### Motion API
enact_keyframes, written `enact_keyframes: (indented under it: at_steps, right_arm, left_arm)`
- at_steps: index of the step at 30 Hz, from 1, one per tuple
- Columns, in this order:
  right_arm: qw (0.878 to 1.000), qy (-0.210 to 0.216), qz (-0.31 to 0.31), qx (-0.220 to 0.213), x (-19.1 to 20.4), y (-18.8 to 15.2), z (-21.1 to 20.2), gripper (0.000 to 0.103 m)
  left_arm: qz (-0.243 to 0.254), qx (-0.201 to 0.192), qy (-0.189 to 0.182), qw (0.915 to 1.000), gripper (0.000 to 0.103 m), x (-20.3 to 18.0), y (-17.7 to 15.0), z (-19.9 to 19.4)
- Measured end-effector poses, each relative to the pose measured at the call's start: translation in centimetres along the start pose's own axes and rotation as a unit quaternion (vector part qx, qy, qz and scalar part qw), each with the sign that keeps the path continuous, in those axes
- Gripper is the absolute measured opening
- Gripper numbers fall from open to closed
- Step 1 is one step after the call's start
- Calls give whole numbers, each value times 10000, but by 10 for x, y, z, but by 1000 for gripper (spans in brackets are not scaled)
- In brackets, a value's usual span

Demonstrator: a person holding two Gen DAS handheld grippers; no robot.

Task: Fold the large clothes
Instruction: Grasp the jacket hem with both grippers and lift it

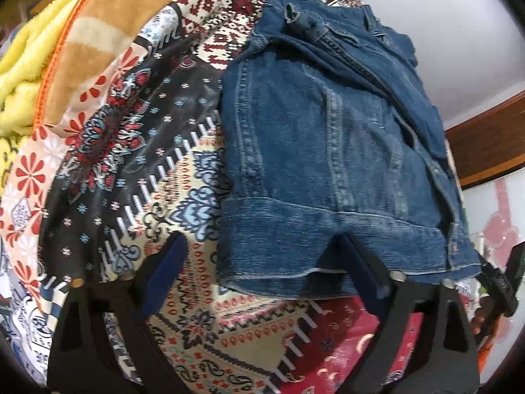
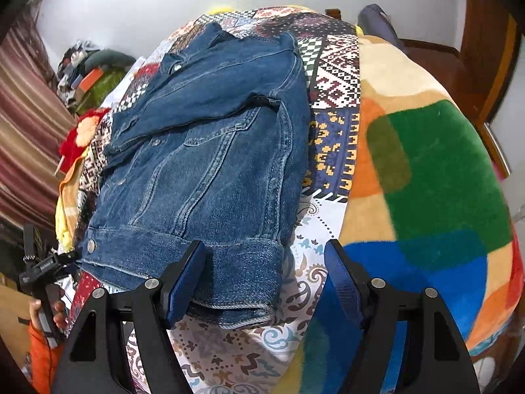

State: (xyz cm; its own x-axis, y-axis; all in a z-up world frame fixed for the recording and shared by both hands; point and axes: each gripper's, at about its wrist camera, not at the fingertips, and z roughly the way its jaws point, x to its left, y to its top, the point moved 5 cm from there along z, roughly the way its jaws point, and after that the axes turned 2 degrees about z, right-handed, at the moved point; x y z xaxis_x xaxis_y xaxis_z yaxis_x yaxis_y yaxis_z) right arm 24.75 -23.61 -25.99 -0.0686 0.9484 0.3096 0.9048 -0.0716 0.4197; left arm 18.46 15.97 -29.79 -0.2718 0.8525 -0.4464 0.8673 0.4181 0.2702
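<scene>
A blue denim jacket lies folded on a patterned bedspread. In the left wrist view my left gripper is open, its blue pads on either side of the jacket's left hem corner. In the right wrist view the jacket lies with sleeves folded across its front. My right gripper is open around the jacket's right hem corner, the left pad resting on the hem. The left gripper shows at the far left of that view, the right gripper at the right edge of the left view.
A colour-block fleece blanket covers the bed right of the jacket. A yellow blanket and a tan one lie to the left. A pile of clothes sits by the wall. A wooden door stands at the right.
</scene>
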Motion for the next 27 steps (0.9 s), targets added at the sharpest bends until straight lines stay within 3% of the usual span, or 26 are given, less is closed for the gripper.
enact_keyframes:
  at_steps: [3,4,7,10,14,18,21,27]
  right_arm:
    - [9999,80,22,-60,2,-1,-1,67]
    - [9999,122,13,-83,2,-1,-2,64]
    - [9995,301,-80,-74,8,-2,-4,44]
    - [9995,263,-174,-88,13,-2,-4,38]
    - [9992,286,-184,-216,13,3,-7,23]
    - [9977,257,-595,-206,24,15,-12,19]
    - [9943,253,-982,-331,37,33,-22,18]
    - [9897,515,-1182,-615,60,83,-32,17]
  left_arm:
    - [88,27,-235,9997,67,-7,-2,-3]
    - [115,8,-199,9997,66,-9,0,-4]
    - [256,-66,-65,9996,59,-14,0,-6]
    - [372,-170,97,9991,44,-17,2,-8]
    - [502,-339,98,9981,22,-15,11,-17]
    - [688,-607,-22,9958,14,-24,30,-37]
    - [930,-851,10,9920,12,-40,46,-50]
    - [1319,-1308,-63,9826,12,-76,86,-76]
